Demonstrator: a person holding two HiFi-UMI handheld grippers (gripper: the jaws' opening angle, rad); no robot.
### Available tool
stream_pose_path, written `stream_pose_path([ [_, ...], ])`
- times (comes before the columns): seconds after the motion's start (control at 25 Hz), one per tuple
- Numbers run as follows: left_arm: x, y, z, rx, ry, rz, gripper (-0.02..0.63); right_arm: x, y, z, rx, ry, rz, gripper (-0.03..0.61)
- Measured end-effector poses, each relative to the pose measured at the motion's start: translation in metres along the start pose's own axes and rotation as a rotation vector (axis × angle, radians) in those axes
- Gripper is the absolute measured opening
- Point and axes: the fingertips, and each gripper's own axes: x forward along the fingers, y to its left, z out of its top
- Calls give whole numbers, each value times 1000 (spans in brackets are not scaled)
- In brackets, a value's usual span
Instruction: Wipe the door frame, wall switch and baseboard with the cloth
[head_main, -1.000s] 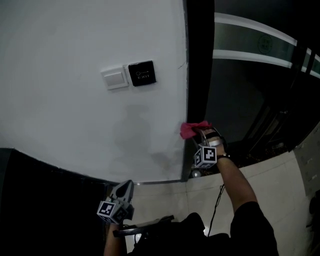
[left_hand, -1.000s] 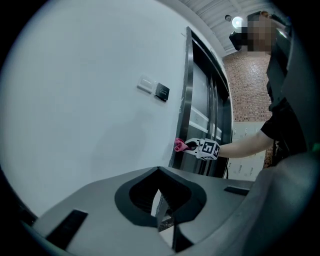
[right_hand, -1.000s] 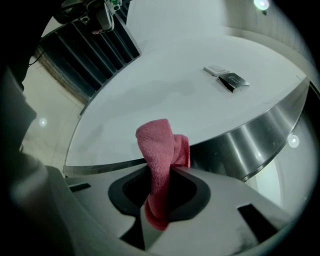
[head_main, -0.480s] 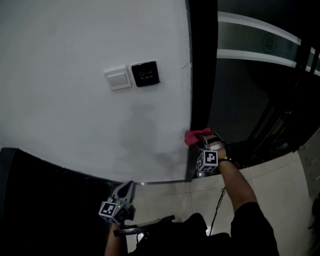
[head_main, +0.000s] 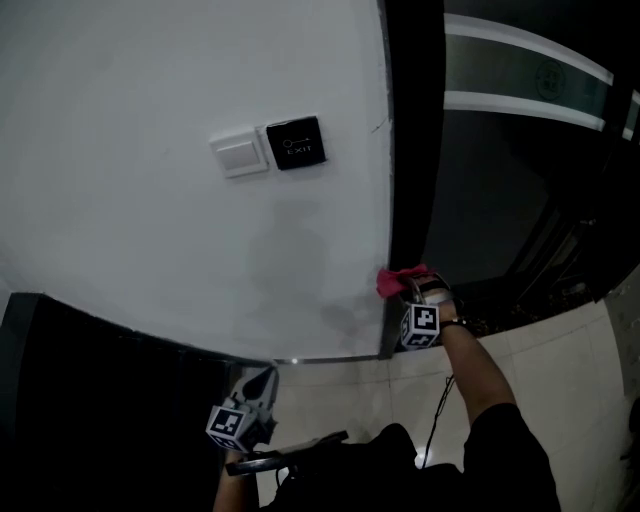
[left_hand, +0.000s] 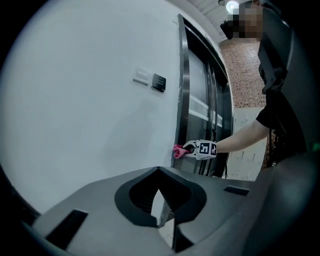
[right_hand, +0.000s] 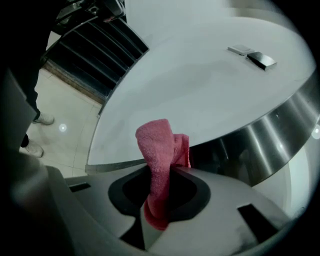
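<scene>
Low on a doorway, the right gripper (head_main: 408, 292) holds a bunched pink terry cloth (head_main: 399, 280) against the edge of the dark metal door frame (head_main: 412, 150).
Its jaws are clenched on the cloth, whose nubbly pile stands up between them in a thick fold; seen from the right gripper view, the frame is smooth brushed steel with a soft sheen; the cloth sits at the corner where the frame meets the matt white wall (head_main: 150, 220), well below the white rectangular wall switch (head_main: 238, 155) and the glossy black square exit plate (head_main: 296, 143) just beside it; a thin metallic baseboard strip (head_main: 320, 359) runs along the wall's foot above pale glossy floor tiles (head_main: 560, 370); the left gripper (head_main: 262, 378) hangs well apart, near the floor, jaws closed together on nothing.
</scene>
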Motion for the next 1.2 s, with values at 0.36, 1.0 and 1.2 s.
stream_pose_path([
  [0.36,-8,10,-3,-7,-3,26,-9,17,23,-8,19,44,54,80],
  [1.0,-7,30,9,-59,-104,-71,-9,-50,-20,8,158,62,2,80],
  [1.2,10,9,16,-100,-140,-167,-9,-138,-75,25,329,-119,-152,80],
])
